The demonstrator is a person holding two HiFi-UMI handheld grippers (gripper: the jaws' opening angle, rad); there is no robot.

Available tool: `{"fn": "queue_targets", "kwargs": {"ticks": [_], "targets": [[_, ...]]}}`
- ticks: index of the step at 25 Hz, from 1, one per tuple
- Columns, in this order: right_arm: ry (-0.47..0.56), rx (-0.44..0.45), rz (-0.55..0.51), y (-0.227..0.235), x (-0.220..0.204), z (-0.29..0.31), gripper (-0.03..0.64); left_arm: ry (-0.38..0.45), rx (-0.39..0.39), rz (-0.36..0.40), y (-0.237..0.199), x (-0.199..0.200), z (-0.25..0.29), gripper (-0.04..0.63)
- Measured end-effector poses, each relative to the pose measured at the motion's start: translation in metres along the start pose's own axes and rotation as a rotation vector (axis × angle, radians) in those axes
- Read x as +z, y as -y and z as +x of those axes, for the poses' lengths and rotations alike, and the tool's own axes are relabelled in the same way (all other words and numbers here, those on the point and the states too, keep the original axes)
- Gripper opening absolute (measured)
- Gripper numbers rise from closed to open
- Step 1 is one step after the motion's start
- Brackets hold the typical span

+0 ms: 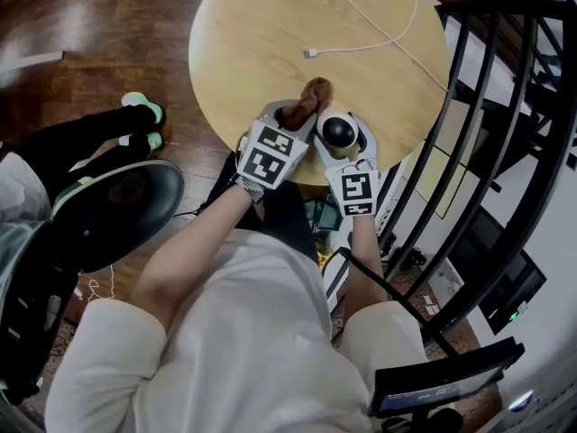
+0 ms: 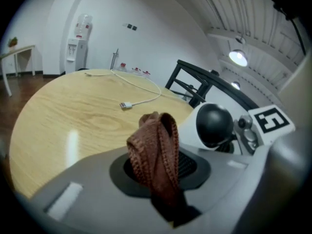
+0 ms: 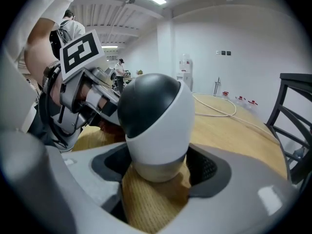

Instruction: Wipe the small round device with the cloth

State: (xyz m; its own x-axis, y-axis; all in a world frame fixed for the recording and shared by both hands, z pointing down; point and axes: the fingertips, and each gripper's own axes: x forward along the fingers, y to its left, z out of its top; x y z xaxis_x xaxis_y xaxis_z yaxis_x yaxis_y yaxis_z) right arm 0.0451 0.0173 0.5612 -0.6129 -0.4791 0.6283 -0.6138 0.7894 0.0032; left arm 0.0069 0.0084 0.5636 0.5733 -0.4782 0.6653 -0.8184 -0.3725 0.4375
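A: Claws?

B: Left claw (image 2: 161,179) is clamped on the brown cloth (image 2: 156,145), which stands bunched up out of the jaws. Right claw (image 3: 157,175) is closed on the base of the small round device (image 3: 155,118), white shell with a black dome.

A: Where's the device?

B: Over the near edge of the table (image 1: 261,34), just right of the cloth. Can't tell if they touch, or if the device rests on the wood.

A: Surface, room?

B: Round light-wood table, mostly bare, on a dark wood floor (image 1: 81,52). White walls, water dispenser (image 2: 78,43) at the far wall.

A: Clearance?

B: Open tabletop ahead and left of both claws. A black railing (image 1: 487,106) stands close along the table's right edge.

A: Anything else?

B: White cable (image 1: 389,34) loops across the far half, well clear of the claws. Dark chair seat (image 1: 117,206) sits off the table, on the person's left.
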Motion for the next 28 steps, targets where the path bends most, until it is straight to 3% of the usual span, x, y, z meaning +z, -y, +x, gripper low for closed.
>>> {"fn": "queue_targets", "kwargs": {"ticks": [3,7,14,19,28], "targets": [[-0.041,0.042,-0.074,-0.002,-0.006,0.001,0.35,0.032,-0.013,-0.011,-0.006,0.001,-0.003,0.106],[-0.089,0.179,-0.221,-0.005,-0.014,-0.006,0.38,0.112,-0.02,-0.023,-0.009,0.009,-0.027,0.107],[-0.134,0.377,-0.459,-0.008,-0.007,-0.003,0.383,0.15,-0.002,-0.055,-0.027,0.005,-0.059,0.107],[-0.131,0.448,-0.461,-0.018,0.003,0.006,0.373,0.158,0.0,-0.056,-0.029,0.002,-0.064,0.107],[-0.141,0.36,-0.352,-0.011,0.005,0.005,0.368,0.154,-0.01,-0.035,-0.024,0.005,-0.067,0.107]]}}
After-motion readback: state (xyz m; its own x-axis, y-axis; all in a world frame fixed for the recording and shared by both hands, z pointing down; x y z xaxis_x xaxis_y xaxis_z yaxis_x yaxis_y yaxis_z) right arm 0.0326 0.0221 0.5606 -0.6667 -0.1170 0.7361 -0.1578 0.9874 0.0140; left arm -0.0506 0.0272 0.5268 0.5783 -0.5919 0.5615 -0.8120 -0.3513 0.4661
